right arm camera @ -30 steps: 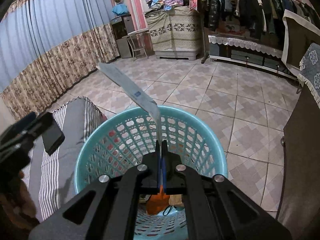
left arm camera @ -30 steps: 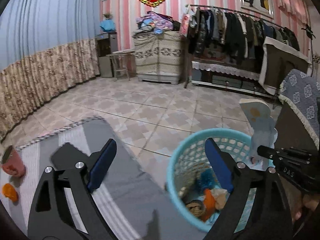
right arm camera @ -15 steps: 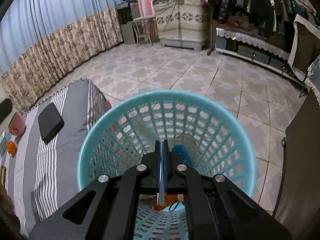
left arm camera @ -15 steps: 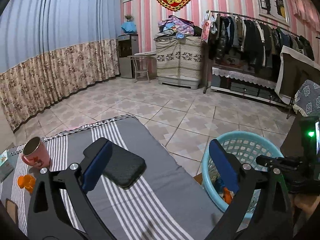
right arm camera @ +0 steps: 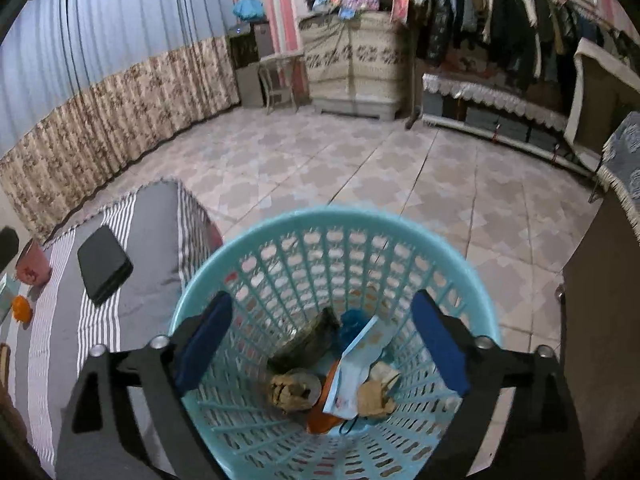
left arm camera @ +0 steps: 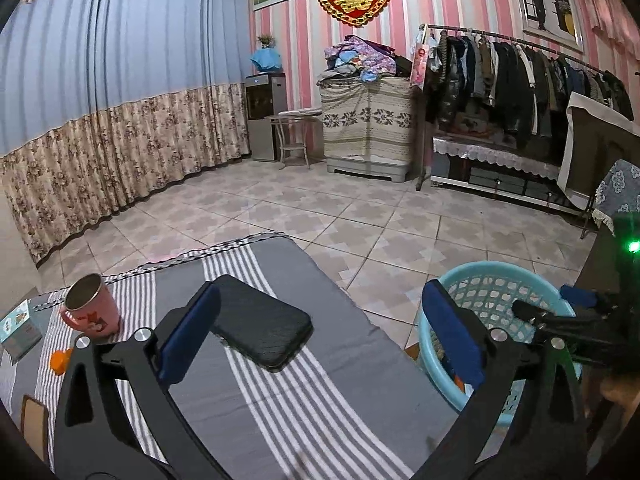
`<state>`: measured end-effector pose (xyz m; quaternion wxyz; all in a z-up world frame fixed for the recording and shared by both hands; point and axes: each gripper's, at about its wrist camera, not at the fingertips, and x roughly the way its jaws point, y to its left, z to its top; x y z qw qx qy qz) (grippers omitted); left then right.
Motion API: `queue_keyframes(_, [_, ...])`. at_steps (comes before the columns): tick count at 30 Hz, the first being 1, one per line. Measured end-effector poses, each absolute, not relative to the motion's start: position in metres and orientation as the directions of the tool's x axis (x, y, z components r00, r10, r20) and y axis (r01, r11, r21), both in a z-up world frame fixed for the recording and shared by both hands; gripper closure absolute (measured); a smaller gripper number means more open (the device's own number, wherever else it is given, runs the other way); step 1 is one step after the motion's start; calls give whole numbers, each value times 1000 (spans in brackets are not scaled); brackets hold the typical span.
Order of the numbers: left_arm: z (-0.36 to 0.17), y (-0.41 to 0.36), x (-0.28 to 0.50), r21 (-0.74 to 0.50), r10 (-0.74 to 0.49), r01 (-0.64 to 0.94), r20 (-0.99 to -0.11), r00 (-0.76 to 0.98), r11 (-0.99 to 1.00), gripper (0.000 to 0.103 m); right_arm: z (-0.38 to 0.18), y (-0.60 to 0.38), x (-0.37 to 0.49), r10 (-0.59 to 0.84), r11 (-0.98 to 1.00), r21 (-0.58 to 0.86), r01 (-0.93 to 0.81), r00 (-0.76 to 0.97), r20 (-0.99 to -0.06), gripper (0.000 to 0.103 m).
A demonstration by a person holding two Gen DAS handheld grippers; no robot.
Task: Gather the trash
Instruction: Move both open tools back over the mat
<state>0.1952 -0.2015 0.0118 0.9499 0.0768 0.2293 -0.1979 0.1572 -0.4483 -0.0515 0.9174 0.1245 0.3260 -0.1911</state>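
Note:
A light blue plastic basket [right arm camera: 256, 236] stands on the tiled floor beside the striped table; it also shows in the left wrist view [left arm camera: 496, 270]. My right gripper [right arm camera: 320, 346] is open and empty right above the basket's mouth. Inside lie a flat pale blue packet [right arm camera: 354, 372], crumpled brown scraps [right arm camera: 292, 392], an orange piece and a blue wad. My left gripper [left arm camera: 320, 332] is open and empty above the table, with a black phone [left arm camera: 264, 326] between its fingers' line of sight. A small orange scrap [left arm camera: 58, 362] lies at the table's left.
On the grey striped cloth [left arm camera: 280, 400] stand a pink mug [left arm camera: 90, 308] and a small light blue box [left arm camera: 18, 330]. A brown cabinet [right arm camera: 600, 320] stands right of the basket. A clothes rack and covered furniture line the far wall.
My right gripper opened and let go of the flat packet, which dropped into the basket. My left gripper swung left from the basket to over the table and phone.

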Motion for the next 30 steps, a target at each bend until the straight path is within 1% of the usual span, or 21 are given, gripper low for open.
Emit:
queue_keyframes(8, [15, -173, 195, 42, -310, 369, -460, 832, 928, 6, -43, -446, 157, -305, 896, 73, 438, 727, -616, 8])
queue_keyframes(19, [19, -122, 195, 20, -258, 298, -448, 856, 954, 6, -23, -430, 147, -328, 885, 117, 451, 782, -530, 8])
queue_keyframes(30, [12, -49, 193, 26, -147, 179, -454, 879, 984, 5, -18, -389, 152, -310, 908, 98, 407, 810, -498, 7])
